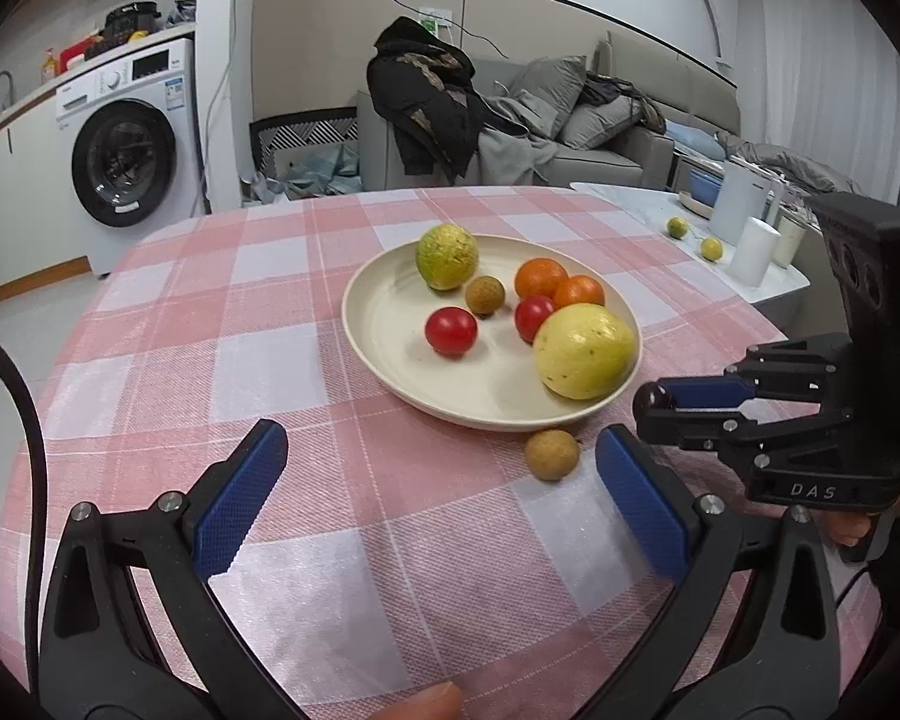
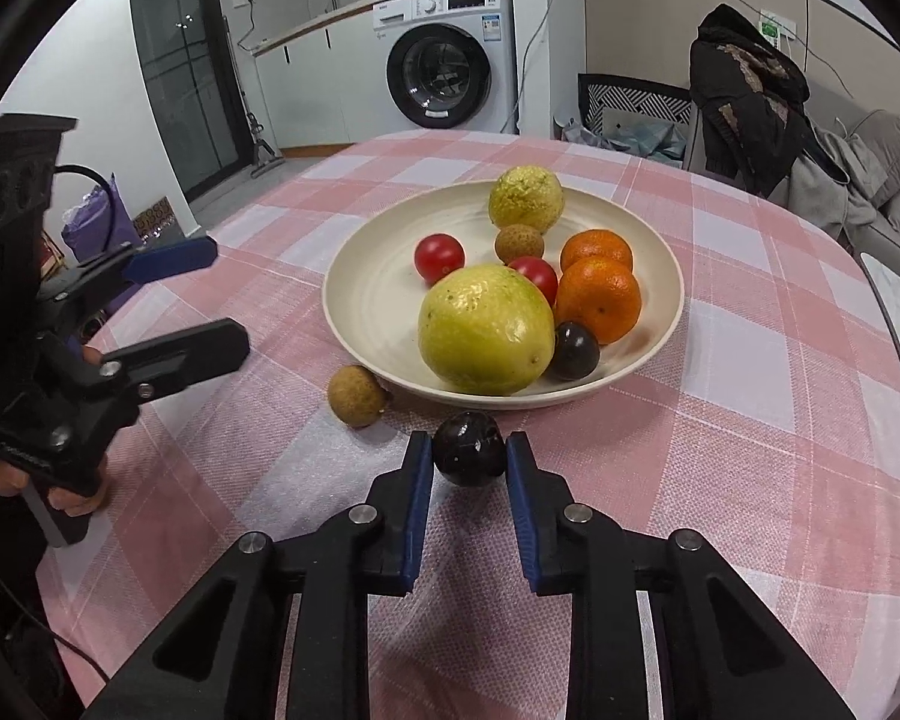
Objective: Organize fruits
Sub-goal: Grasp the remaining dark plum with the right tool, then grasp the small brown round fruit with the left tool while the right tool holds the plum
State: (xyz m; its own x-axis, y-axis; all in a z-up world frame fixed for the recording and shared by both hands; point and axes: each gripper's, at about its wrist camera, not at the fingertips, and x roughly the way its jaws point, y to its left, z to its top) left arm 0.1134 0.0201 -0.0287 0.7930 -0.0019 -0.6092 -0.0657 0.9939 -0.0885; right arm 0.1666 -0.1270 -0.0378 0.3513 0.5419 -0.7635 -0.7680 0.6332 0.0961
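Right gripper (image 2: 469,457) has a dark plum (image 2: 468,456) pinched between its blue pads, just short of the plate (image 2: 354,324).

Going outward from that gripper: the clamped plum sits right at the fingertips, over the pink checked tablecloth (image 2: 750,420). A bit ahead and to the left there's one loose longan (image 2: 357,395) on the cloth, just beside the plate rim. In the plate I count two big yellow-green guavas (image 2: 487,330), a second dark plum (image 2: 573,350) tucked against the near one, two oranges (image 2: 599,297), two cherry tomatoes (image 2: 439,257) and one more longan (image 2: 519,243). Left gripper (image 1: 441,486) is spread wide with nothing in it, the loose longan a little ahead of its right finger. Way back there's one washing machine (image 2: 444,54).
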